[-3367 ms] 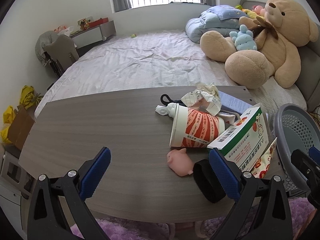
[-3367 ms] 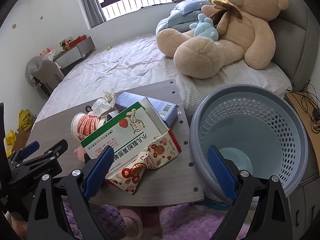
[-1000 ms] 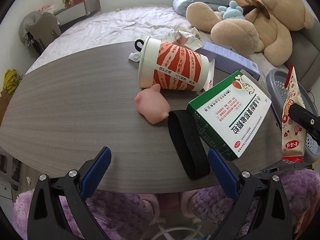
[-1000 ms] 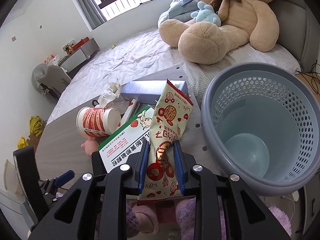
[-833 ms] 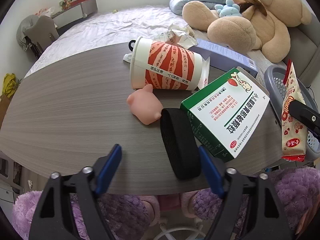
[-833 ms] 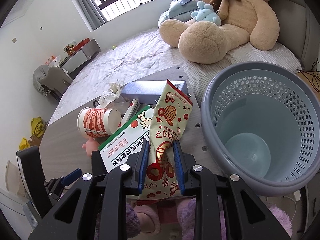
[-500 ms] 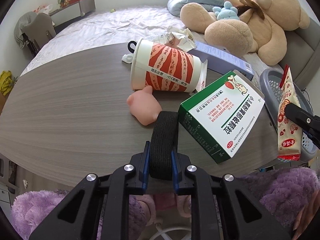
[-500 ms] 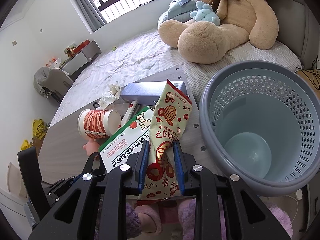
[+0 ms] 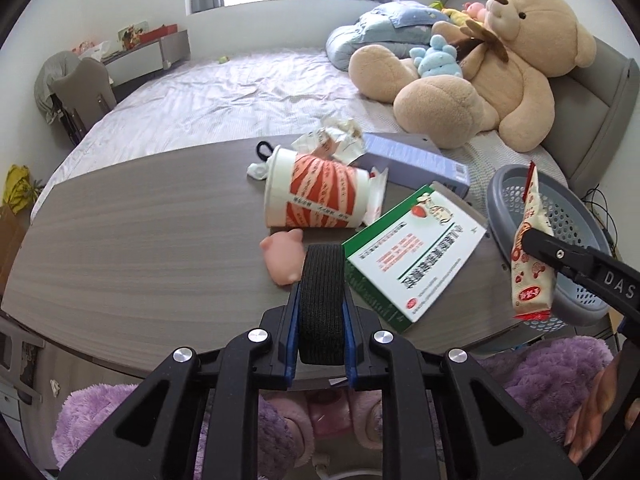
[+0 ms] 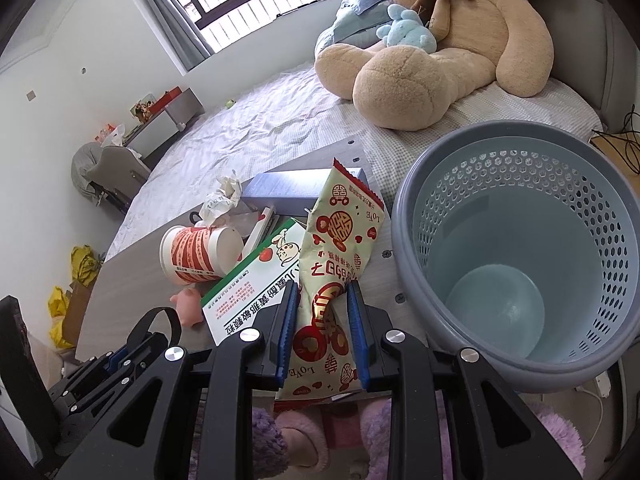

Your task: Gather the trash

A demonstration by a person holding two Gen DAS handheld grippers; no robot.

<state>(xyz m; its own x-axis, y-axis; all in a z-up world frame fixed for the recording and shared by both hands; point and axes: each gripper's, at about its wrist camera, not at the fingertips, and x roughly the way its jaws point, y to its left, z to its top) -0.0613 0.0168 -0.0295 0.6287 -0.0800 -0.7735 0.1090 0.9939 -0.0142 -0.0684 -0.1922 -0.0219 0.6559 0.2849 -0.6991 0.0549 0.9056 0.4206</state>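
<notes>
My left gripper (image 9: 321,312) is shut on a black elastic band (image 9: 322,288) and holds it over the table's near edge. My right gripper (image 10: 322,308) is shut on a red-and-cream snack wrapper (image 10: 340,248), held upright just left of the grey-blue perforated trash basket (image 10: 520,160); the wrapper (image 9: 532,248) and basket (image 9: 500,216) also show in the left wrist view. On the grey wooden table (image 9: 140,232) lie a red-striped paper cup (image 9: 316,200) on its side, a green-and-white medicine box (image 9: 412,256), crumpled paper (image 9: 332,140), a blue-grey box (image 9: 412,156) and a pink pig toy (image 9: 282,256).
A bed (image 9: 240,92) with a large teddy bear (image 9: 480,72) and pillows lies beyond the table. A grey chair (image 9: 80,92) and a low shelf stand at the far left. A purple fluffy rug (image 9: 552,364) lies below the table's near edge.
My left gripper closed on the black band and lifted it from the table. My right gripper keeps holding the snack wrapper beside the basket, barely moved.
</notes>
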